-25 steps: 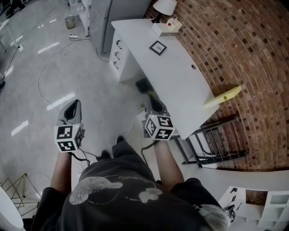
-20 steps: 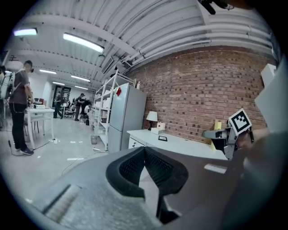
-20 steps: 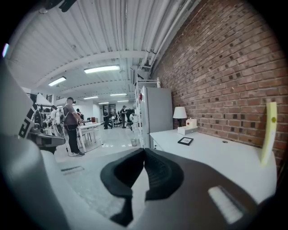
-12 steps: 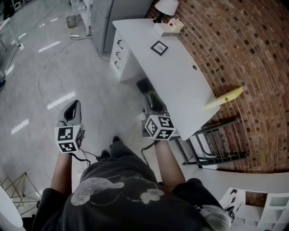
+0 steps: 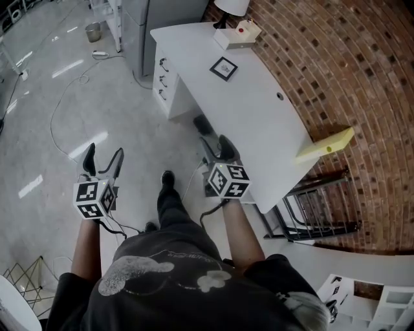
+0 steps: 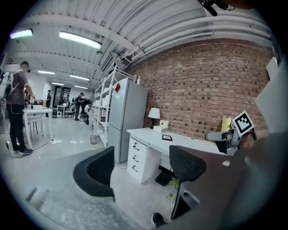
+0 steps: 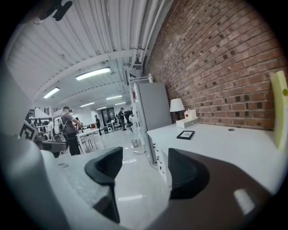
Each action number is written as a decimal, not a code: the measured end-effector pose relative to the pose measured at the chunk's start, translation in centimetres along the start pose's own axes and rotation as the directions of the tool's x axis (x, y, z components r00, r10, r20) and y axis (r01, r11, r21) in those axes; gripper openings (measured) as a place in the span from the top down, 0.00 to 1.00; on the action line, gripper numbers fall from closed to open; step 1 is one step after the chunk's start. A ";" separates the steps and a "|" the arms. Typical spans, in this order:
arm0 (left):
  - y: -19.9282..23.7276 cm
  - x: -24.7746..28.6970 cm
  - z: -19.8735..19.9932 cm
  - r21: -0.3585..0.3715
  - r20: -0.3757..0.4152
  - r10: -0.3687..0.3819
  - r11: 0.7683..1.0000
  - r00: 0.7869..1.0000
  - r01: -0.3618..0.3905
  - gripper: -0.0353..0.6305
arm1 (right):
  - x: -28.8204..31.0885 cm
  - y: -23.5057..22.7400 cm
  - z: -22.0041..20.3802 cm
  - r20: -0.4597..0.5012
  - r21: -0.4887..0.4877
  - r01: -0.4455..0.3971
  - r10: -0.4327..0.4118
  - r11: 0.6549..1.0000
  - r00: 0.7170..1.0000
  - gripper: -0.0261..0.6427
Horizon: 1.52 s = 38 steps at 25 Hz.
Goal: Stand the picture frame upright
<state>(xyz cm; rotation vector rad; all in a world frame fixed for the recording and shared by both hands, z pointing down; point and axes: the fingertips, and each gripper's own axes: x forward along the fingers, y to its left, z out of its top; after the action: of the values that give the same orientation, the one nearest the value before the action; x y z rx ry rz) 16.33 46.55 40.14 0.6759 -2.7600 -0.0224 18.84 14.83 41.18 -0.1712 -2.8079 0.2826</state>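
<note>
Left gripper (image 6: pixel 141 168) jaws newly wide, empty

No legible text, numbers or brands.
Left gripper (image 5: pixel 103 155) and right gripper (image 5: pixel 217 143) carry black-and-white square codes only, no letters. Picture frame (image 5: pixel 224 68) on desk (image 5: pixel 265 123): too small to read. Shirt (image 5: pixel 162 275) has a pale print, no words.

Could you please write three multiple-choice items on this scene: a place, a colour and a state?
1. Where is the black rectangular picture frame? A on the floor; B flat on the white desk; C on a shelf.
2. What colour is the wall beside the desk? A red brick; B white; C green.
3. How is the right gripper? A shut on the frame; B open, empty; C shut on a cable.
B, it lies near the white lamp; A, bricks show; B, its jaws have just been opening, nothing between.
</note>
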 end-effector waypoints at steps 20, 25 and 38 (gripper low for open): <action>-2.5 30.7 7.1 0.030 -0.106 -0.111 0.993 0.988 0.115 0.34 | 21.8 -20.3 6.2 -0.060 0.133 0.134 -0.127 0.982 0.990 0.50; -3.3 35.8 9.4 0.063 -0.100 -0.134 0.988 0.986 0.141 0.34 | 24.2 -23.6 8.0 -0.036 0.159 0.166 -0.162 0.973 0.986 0.50; -8.6 51.3 13.1 0.144 -0.133 -0.396 0.899 0.909 0.413 0.35 | 25.9 -31.0 9.3 -0.005 0.235 0.379 -0.389 0.895 0.921 0.50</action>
<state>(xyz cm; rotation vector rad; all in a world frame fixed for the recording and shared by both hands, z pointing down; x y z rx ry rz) -26.95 14.89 41.38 1.2526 -2.4940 0.1547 -11.22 -13.13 46.72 0.4447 -2.7400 0.5164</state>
